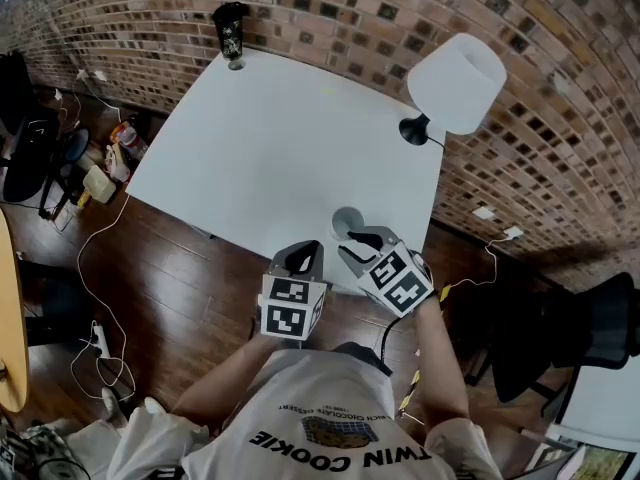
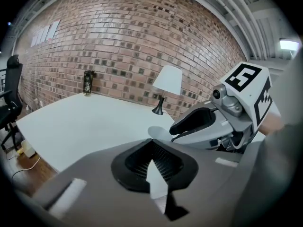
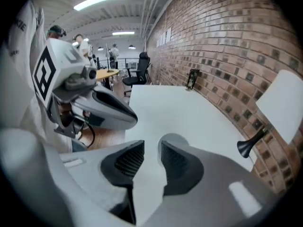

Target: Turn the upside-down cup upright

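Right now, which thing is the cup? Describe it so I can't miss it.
The white table stands against the brick wall. At its near edge, just beyond the right claw, sits the cup: small, round, pale grey, far from the dark tumbler and white lamp by the wall.

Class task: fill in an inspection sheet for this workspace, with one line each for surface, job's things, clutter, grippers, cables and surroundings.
Surface: white table, mostly bare.
Job's things: grey cup near the table's near edge, apparently mouth up.
Clutter: white lamp and dark tumbler on the table.
Grippers: left gripper jaws together, empty; right gripper jaws apart, cup just beyond its tips, not gripped.
Cables: white cable trailing on the floor.
Surroundings: brick wall, wooden floor, black chair.
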A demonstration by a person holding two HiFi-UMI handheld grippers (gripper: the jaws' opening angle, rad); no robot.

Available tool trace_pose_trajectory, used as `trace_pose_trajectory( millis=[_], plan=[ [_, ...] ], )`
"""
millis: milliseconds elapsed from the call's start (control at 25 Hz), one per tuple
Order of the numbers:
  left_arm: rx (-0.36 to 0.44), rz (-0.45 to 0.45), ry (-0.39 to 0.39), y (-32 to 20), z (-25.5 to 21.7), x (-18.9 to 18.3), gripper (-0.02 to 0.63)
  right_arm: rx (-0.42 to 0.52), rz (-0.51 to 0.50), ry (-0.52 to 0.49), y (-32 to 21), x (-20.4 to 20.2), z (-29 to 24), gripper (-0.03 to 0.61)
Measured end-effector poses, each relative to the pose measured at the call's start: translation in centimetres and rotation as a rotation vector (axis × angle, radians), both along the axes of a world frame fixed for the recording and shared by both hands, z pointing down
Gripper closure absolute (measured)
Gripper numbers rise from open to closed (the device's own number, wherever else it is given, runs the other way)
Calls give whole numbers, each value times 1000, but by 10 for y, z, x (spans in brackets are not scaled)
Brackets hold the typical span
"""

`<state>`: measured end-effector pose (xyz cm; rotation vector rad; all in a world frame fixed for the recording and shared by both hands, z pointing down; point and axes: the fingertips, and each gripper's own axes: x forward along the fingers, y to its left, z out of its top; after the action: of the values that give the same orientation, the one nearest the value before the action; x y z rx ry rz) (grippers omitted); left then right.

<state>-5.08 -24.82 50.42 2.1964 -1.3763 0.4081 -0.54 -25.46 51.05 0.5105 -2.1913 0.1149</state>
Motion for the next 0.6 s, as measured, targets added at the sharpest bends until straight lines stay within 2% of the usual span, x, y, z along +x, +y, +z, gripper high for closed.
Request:
trace_pose_trajectory(
  millis=[160,400,600],
  plan=[
    [19,-8,-9,18,-10,19,611,29,72,-126,20,12,-18,489],
    [59,-15,-25,52,-25,66,611,28,297,-340,51,55,-44,537],
    [88,-33,-40,94,-35,107,611,30,382,-459,93,97,-55,545]
  ],
)
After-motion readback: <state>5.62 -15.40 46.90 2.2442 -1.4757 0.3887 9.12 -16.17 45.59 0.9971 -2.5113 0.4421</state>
